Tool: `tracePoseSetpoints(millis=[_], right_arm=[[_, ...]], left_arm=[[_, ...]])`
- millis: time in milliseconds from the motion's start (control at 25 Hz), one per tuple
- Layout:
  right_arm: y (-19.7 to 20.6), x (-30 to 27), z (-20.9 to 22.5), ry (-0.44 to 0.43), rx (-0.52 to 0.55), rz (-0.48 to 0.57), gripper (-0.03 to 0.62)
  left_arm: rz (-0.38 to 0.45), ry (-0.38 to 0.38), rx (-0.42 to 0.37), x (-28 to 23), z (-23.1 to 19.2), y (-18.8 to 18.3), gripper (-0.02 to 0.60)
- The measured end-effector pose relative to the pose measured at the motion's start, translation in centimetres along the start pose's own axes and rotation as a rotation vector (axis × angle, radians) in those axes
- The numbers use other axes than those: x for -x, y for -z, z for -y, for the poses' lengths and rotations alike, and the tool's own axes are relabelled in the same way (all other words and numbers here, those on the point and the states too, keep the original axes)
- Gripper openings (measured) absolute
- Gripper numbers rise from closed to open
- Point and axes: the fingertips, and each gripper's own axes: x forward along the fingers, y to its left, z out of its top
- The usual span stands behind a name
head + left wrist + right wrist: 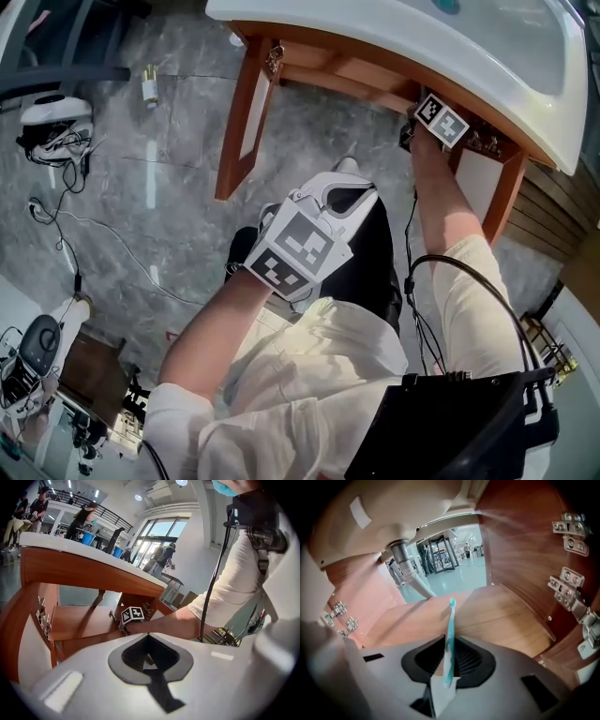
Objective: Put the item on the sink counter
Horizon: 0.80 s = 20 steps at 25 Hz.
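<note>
Overhead, the head view shows the left claw (347, 178) held over the person's lap, well short of the white sink counter (525, 66). The right claw (437, 122) reaches in beneath that counter's front edge, so only its marker cube and the forearm behind it show. What it carries is hidden here.

The left gripper view shows the left claw (149, 645) pressed together with nothing between its jaws. Ahead of it stands the open wooden cabinet (70, 569), and beyond its tips the right claw's marker cube (132, 615) sits inside the cabinet opening.

The right gripper view alone shows the load: the right claw (446, 665) pinches a teal toothbrush (449, 637) by its lower handle. The brush stands up from between the jaws, its head forward of the tips. Past it lies the wooden shelf (506, 616). A grey drain pipe (404, 562) hangs above and to the left, and metal hinges (569, 531) line the wall to the right.
</note>
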Motion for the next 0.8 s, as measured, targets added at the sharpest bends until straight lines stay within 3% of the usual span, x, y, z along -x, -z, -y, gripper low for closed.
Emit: tracePoseSetpoints(millis=[240, 520, 800], right_arm=[[-0.4, 0.6, -0.2, 0.001, -0.004, 0.027, 0.107], [-0.8, 5.3, -0.8, 0.019, 0.034, 0.004, 0.107], [-0.4, 12.2, -3.5, -0.018, 0.095, -0.067, 0.101]], left_arm=[[-0.013, 0.009, 0.008, 0.4, -0.2, 0.2, 0.005], [-0.036, 0.029, -0.009, 2.5, 1.9, -1.0, 0.005], [-0.041, 0.067, -0.040, 5.6, 5.6, -4.0, 0.005]])
